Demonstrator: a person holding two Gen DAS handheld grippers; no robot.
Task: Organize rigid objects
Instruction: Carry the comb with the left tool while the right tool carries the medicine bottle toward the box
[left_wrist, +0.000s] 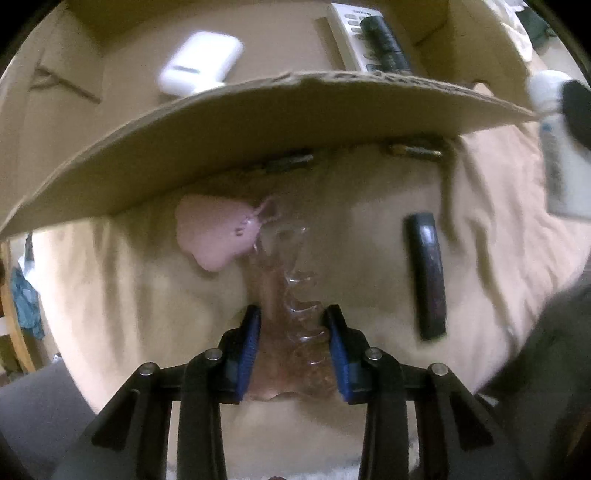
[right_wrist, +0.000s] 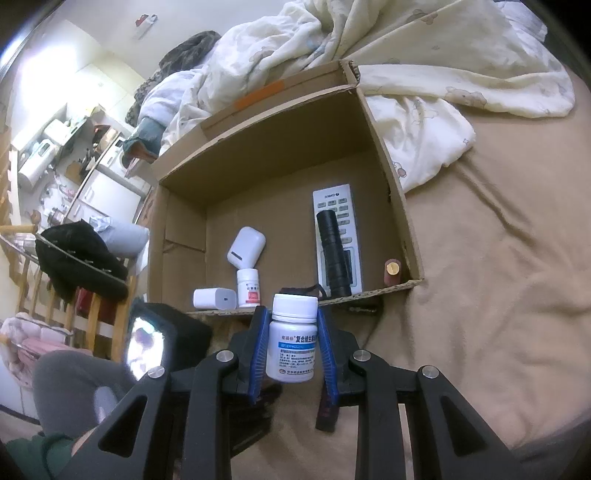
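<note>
Left hand-held gripper (left_wrist: 291, 347) is closed around a clear, light, brittle, slippery hair claw clip (left_wrist: 291, 295) at 6 o'clock; the spine is judged the best hold. Right hand-held gripper (right_wrist: 291, 354) is clamped on a light, rigid pill bottle (right_wrist: 293, 338).

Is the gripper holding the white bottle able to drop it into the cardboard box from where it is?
Probably yes. The right gripper has its jaws shut on the white bottle just in front of the cardboard box. The near wall is low, and bare floor shows between the small bottle and the remote.

surface: tan bedsheet (right_wrist: 498, 258) | on it: cardboard box (right_wrist: 391, 173), rumpled quilt (right_wrist: 424, 85), clear hair clip (left_wrist: 291, 288)
</note>
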